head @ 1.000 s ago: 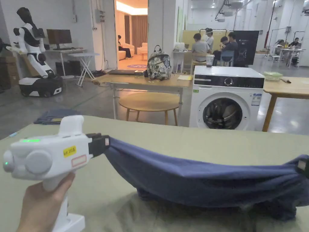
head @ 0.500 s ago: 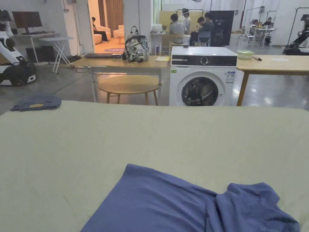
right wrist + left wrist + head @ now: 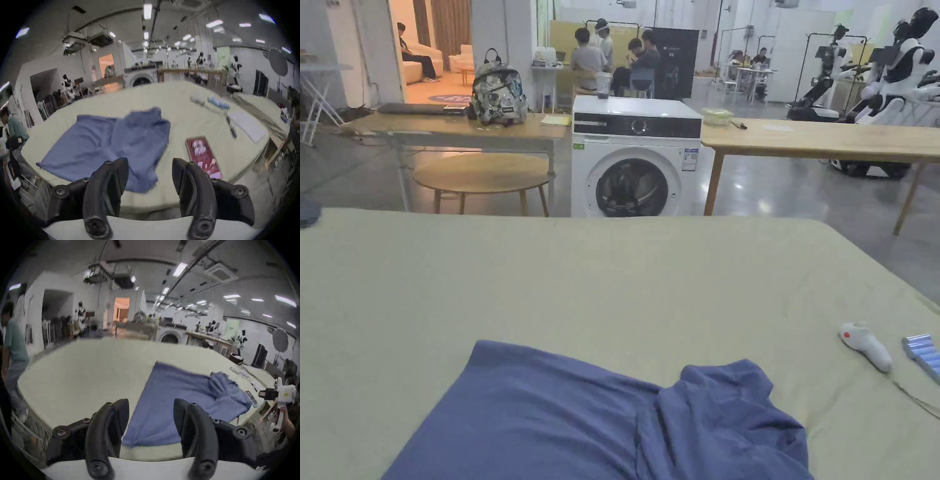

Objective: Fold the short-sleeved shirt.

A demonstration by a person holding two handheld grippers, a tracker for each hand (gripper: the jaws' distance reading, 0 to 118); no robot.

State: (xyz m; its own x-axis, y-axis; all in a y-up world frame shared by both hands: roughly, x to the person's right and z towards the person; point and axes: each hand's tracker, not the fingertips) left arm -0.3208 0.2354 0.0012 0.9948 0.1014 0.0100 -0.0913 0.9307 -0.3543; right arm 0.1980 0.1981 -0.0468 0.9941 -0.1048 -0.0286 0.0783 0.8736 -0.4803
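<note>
A wide table covered in pale green cloth (image 3: 625,281) is being shown in a large workshop, with a white front-loading washing machine (image 3: 634,164) standing beyond it. The blue short-sleeved shirt (image 3: 600,425) is lying spread at the near edge, its right part bunched. The left gripper (image 3: 151,418) and right gripper (image 3: 150,177) are being held with jaws wide apart, gripping nothing. What looks like a red-screened phone (image 3: 203,155), blurred, is lying beside the shirt in the right gripper view; a white handheld device (image 3: 865,345) is lying well apart.
</note>
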